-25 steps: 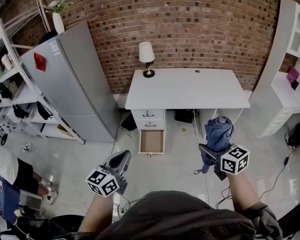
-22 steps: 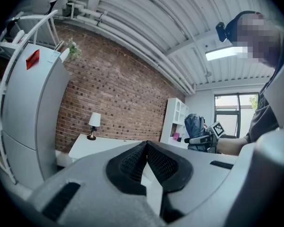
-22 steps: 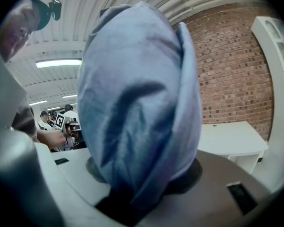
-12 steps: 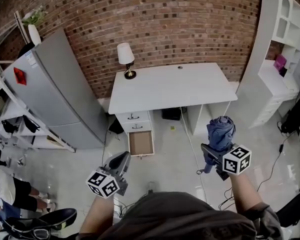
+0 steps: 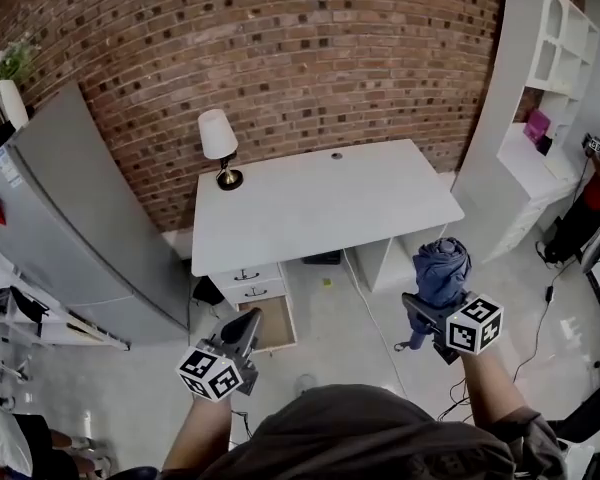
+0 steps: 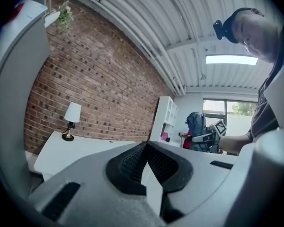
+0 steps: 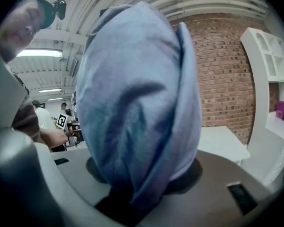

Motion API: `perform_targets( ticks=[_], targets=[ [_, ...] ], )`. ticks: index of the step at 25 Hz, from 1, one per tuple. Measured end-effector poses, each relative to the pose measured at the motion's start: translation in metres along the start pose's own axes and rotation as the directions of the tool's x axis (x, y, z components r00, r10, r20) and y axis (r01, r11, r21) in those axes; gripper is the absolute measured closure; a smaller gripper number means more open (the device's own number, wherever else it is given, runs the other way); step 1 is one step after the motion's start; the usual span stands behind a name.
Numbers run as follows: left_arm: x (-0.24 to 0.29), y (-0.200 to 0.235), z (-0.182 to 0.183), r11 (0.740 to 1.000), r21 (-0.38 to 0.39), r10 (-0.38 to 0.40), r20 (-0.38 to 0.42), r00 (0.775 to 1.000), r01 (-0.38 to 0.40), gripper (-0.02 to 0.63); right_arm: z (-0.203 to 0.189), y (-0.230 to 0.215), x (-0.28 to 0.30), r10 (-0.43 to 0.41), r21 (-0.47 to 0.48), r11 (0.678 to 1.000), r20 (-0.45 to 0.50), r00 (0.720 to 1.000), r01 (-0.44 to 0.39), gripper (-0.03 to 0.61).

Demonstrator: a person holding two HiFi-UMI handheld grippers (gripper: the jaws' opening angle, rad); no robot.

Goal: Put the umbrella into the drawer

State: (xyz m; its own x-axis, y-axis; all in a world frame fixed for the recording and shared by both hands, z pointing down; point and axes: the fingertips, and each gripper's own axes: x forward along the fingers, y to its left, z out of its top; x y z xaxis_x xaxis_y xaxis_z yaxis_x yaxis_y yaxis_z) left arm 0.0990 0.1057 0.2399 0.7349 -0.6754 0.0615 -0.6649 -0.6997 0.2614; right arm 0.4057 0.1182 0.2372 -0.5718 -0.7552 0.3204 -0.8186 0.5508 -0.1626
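Observation:
The folded blue umbrella (image 5: 441,271) stands upright in my right gripper (image 5: 427,313), which is shut on its lower part; up close the umbrella (image 7: 137,103) fills the right gripper view and hides the jaws. The white desk (image 5: 320,203) has a drawer stack under its left end, and the bottom drawer (image 5: 279,326) is pulled open, showing a brown inside. My left gripper (image 5: 248,321) hangs just in front of that drawer, shut and empty. In the left gripper view its pads (image 6: 132,161) meet, and the umbrella (image 6: 196,126) shows off to the right.
A table lamp (image 5: 218,143) stands on the desk's back left corner. A grey fridge (image 5: 60,218) is at the left, a white shelf unit (image 5: 530,118) at the right. Cables (image 5: 410,343) lie on the floor near the desk leg. A person in red (image 5: 595,168) stands at the far right.
Both grippers have moved toward the desk. The desk and open drawer have slid left and nearer in the head view; the fridge has shifted toward the left edge. The umbrella stays gripped.

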Motion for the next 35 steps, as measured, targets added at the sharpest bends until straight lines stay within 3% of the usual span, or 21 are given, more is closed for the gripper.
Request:
perform_targets(
  ticks=[8, 18, 25, 29, 35],
  targets=[
    [0.088, 0.117, 0.04, 0.995, 0.016, -0.095, -0.047, 0.994, 0.096, 0.614, 0.055, -0.052, 0.107, -0.08, 0.048, 0.996, 0.017, 0.997, 0.079, 0.374],
    [0.152, 0.188, 0.045, 0.994, -0.016, -0.113, -0.07, 0.991, 0.112, 0.614, 0.067, -0.104, 0.176, -0.107, 0.076, 0.991, -0.036, 0.994, 0.11, 0.374],
    [0.189, 0.2, 0.047, 1.0, -0.011, -0.026, -0.07, 0.997, 0.026, 0.614, 0.079, -0.158, 0.202, -0.03, 0.073, 0.997, -0.044, 0.999, 0.034, 0.374],
    [0.225, 0.198, 0.045, 0.997, 0.006, 0.072, -0.036, 0.997, -0.072, 0.614, 0.084, -0.211, 0.223, 0.064, 0.048, 0.997, -0.052, 0.997, -0.061, 0.374],
    [0.292, 0.178, 0.048, 0.979, -0.061, 0.195, 0.036, 0.98, -0.192, 0.614, 0.098, -0.295, 0.236, 0.155, 0.022, 0.988, -0.087, 0.984, -0.153, 0.374]
  ],
)
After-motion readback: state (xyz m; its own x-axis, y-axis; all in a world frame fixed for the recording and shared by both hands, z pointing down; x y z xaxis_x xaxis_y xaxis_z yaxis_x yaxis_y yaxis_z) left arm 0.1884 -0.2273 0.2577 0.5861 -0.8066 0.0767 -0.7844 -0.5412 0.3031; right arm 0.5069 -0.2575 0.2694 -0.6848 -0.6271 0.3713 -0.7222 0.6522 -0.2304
